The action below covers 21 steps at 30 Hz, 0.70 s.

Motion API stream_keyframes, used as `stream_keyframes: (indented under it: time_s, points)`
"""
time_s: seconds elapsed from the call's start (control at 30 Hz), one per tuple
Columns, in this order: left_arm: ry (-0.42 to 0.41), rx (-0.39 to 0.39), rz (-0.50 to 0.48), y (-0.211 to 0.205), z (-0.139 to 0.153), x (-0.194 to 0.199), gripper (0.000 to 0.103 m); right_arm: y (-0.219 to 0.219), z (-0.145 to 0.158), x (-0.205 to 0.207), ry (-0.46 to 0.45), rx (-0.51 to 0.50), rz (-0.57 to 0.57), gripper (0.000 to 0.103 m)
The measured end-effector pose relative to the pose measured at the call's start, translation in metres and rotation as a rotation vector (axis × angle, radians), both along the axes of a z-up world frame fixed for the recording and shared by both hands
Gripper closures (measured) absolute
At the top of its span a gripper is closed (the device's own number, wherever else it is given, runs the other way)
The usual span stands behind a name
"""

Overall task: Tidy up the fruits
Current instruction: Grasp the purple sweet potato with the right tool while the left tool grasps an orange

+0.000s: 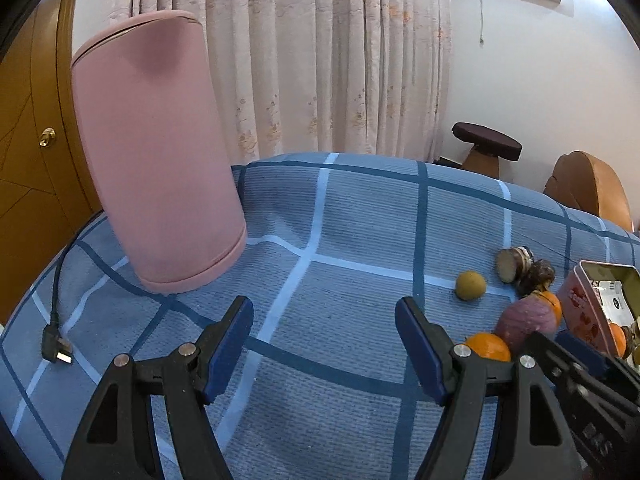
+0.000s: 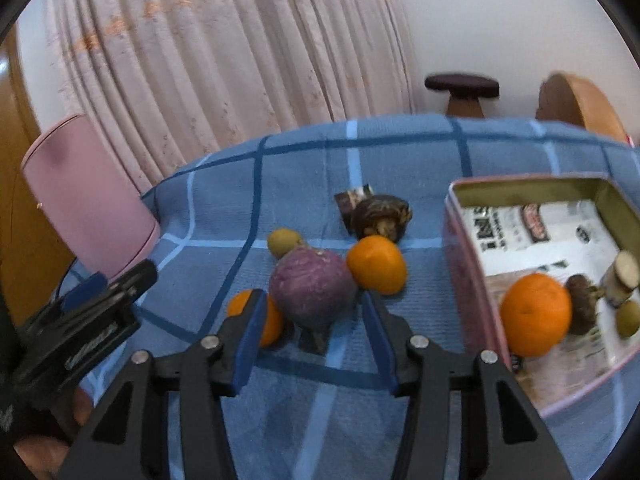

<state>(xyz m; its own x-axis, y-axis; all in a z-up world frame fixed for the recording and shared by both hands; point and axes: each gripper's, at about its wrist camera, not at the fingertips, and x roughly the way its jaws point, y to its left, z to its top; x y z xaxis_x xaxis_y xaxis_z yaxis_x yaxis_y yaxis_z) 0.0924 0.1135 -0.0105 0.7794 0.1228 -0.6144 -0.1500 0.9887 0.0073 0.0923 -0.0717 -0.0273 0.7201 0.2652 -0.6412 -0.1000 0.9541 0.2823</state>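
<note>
The right gripper (image 2: pixel 314 312) has its blue pads on either side of the round, matt purple fruit (image 2: pixel 312 290) on the checked cloth (image 2: pixel 360 400) — not yet pressing, so nothing is grasped. The left gripper (image 1: pixel 324 344) stands wide and empty. I think the smooth ball could roll away on the soft cloth and push the glossy orange (image 2: pixel 376 264) beside it, far from the tin box (image 2: pixel 464 248).
</note>
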Motion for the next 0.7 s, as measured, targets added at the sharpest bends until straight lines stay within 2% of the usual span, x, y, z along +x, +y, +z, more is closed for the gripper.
stream_keyframes:
  time_s: [0.1, 0.17, 0.33, 0.47, 0.6, 0.7]
  points:
    - [0.0, 0.002, 0.001, -0.001, 0.002, -0.003, 0.028, 0.002, -0.009, 0.014, 0.057, 0.054, -0.007, 0.047]
    - [-0.003, 0.003, 0.0, -0.001, 0.003, -0.003, 0.028, -0.001, -0.01, 0.019, 0.067, 0.095, -0.03, 0.043]
    - [0.008, 0.019, -0.009, -0.004, 0.0, 0.0, 0.028, -0.007, -0.015, 0.032, 0.098, 0.203, -0.023, 0.039]
    - [0.009, 0.01, -0.015, -0.004, -0.001, 0.001, 0.028, -0.013, -0.013, 0.028, 0.109, 0.2, -0.013, 0.049]
    - [0.005, 0.011, -0.028, -0.005, -0.001, 0.0, 0.028, -0.018, -0.012, 0.018, 0.106, 0.207, -0.016, 0.049]
    - [0.001, 0.006, -0.05, -0.007, -0.001, -0.001, 0.028, -0.014, 0.001, 0.003, 0.037, 0.175, -0.003, 0.049]
